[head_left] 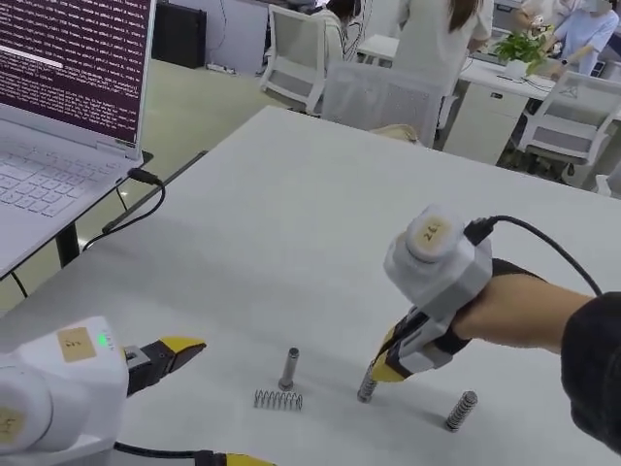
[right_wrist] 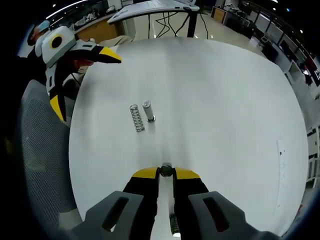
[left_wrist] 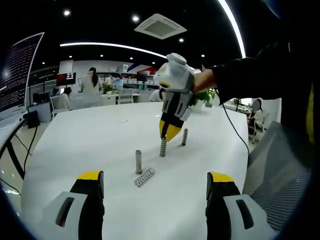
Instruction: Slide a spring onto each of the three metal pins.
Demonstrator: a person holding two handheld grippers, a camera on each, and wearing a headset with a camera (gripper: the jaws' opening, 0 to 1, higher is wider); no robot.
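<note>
The left gripper [head_left: 215, 402] sits nearest in the head view, low at the left. Its yellow-tipped jaws are spread wide and hold nothing. Just ahead of it, a loose spring [head_left: 278, 399] lies flat on the white table [head_left: 291, 214], just beside the foot of a bare metal pin [head_left: 289, 369] that stands upright. To the right of that stands the middle pin [head_left: 367, 388], with a spring coiled around its shaft. The right gripper [right_wrist: 166, 173], held in a person's hand [head_left: 509, 311], meets it from above. Its jaws are drawn in to a narrow gap, with the pin's round top pinched between the tips. Further right, apart from that gripper, a third pin [head_left: 461, 411] also wears a spring. Off to the left, an open laptop [head_left: 58, 87] shows lines of text, with a black cable [head_left: 136, 199] plugged into its side. Beyond the table are white office chairs [head_left: 374, 97] and people standing at desks.
</note>
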